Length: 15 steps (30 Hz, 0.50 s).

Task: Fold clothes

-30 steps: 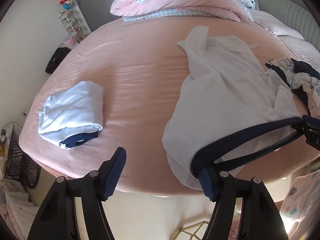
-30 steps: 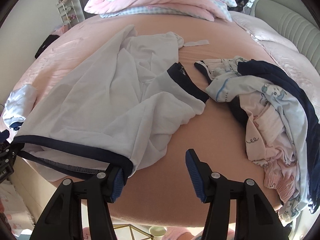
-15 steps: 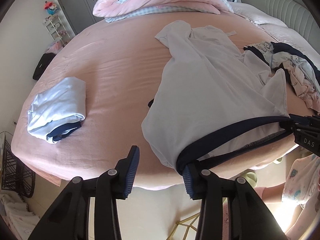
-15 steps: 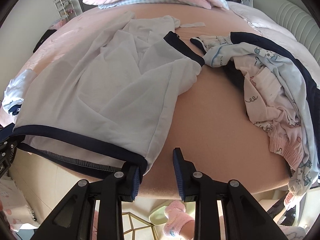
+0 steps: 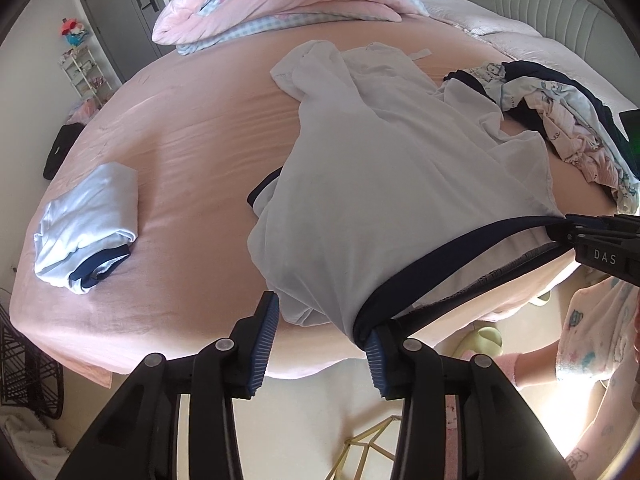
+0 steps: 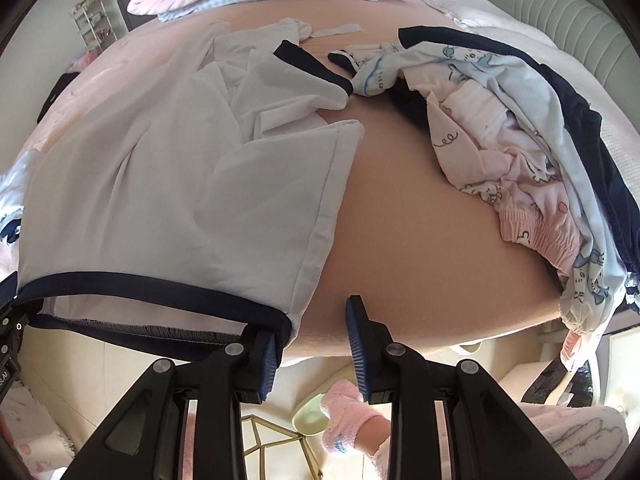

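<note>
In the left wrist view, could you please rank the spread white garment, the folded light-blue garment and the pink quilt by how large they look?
1. Spread white garment, clearly largest, though nearest the camera.
2. Pink quilt, far off, so its true size is unsure.
3. Folded light-blue garment, smallest.

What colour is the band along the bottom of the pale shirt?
Dark navy band, on the pale blue shirt; clearest in the right wrist view.
</note>
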{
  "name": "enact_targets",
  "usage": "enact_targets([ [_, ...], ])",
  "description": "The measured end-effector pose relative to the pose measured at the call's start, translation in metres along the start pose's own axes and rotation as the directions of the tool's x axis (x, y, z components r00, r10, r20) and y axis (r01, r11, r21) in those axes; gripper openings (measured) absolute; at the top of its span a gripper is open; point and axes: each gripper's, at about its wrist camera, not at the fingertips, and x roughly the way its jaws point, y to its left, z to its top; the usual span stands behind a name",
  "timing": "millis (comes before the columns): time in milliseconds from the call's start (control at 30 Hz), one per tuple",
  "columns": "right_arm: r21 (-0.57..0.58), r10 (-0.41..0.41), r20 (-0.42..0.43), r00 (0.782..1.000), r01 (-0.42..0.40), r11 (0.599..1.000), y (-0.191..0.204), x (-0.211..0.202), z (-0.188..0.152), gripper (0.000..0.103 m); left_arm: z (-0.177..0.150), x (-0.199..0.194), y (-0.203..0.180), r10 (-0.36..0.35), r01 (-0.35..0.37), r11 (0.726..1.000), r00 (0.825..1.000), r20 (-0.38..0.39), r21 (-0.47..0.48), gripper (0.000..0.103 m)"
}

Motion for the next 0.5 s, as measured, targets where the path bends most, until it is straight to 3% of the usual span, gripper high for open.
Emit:
enact_targets([
  [167,-0.012,0.021,-0.008,1.000,-0.021,1.000,0.000,-0.003,0.001,0.032,0.001,-0.001,0.002,-0.024,0.024,1.000,1.000,0.011,-0.005,0.038],
  [267,-0.025,0.066,-0.014,0.998,-0.066,0.997,0.000,-0.008,0.001,0.033,0.002,-0.006,0.011,-0.107,0.109,0.992,0.994,0.032,-0.066,0.039],
  [367,-0.043,0.087,0.014,0.996,-0.087,0.995,0.000,-0.018,0.001,0.040,0.002,-0.015,0.016,-0.159,0.165,0.982,0.985,0.068,-0.093,0.056],
  [433,-0.058,0.132,0.053,0.990,-0.129,0.990,0.001,-0.029,0.001,0.049,0.003,-0.022,0.018,-0.195,0.204,0.974,0.976,0.093,-0.100,0.075],
  [500,-0.080,0.187,0.100,0.977,-0.180,0.981,0.005,-0.041,0.002,0.058,0.005,-0.030,0.021,-0.227,0.241,0.964,0.966,0.123,-0.110,0.077],
])
